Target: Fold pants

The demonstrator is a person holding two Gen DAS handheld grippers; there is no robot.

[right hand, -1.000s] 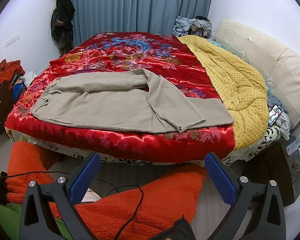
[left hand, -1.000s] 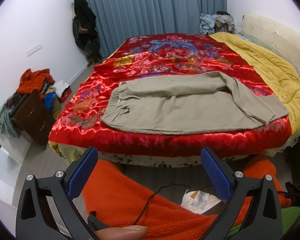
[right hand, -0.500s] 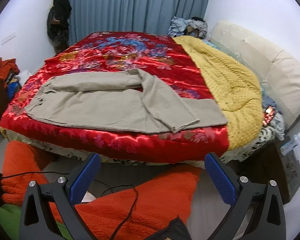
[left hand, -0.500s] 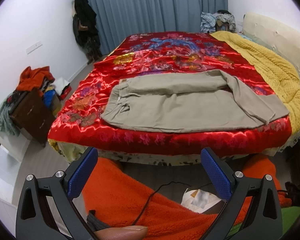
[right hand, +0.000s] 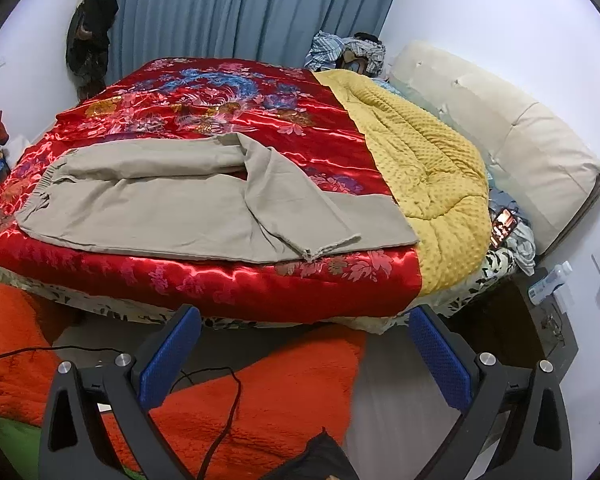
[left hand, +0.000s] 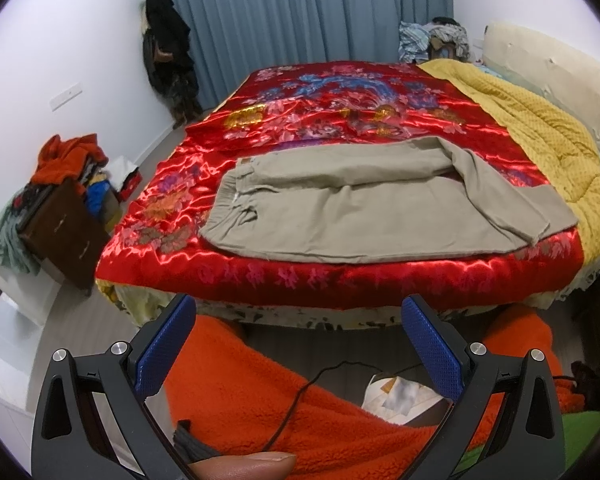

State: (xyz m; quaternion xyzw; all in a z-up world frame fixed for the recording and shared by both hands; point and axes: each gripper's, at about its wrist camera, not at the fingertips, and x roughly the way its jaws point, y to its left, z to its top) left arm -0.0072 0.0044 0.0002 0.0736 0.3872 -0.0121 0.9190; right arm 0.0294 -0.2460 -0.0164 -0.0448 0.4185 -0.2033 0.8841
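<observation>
No real containers here, just a dark brown box (left hand: pixel 56 228) by the left wall with clothes piled on top of it. The khaki pants (left hand: pixel 364 208) are lying flat on the red bedspread (left hand: pixel 324 108), near the bed's front edge, waistband to the left and one leg flopped diagonally over the other. Left gripper (left hand: pixel 300 344) and right gripper (right hand: pixel 304 354) both hang in front of the bed with jaws spread wide, holding nothing and touching nothing.

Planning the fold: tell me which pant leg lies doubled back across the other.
The far leg: it bends at mid-length and slants toward the bed's near edge over the near leg, which lies straight.
</observation>
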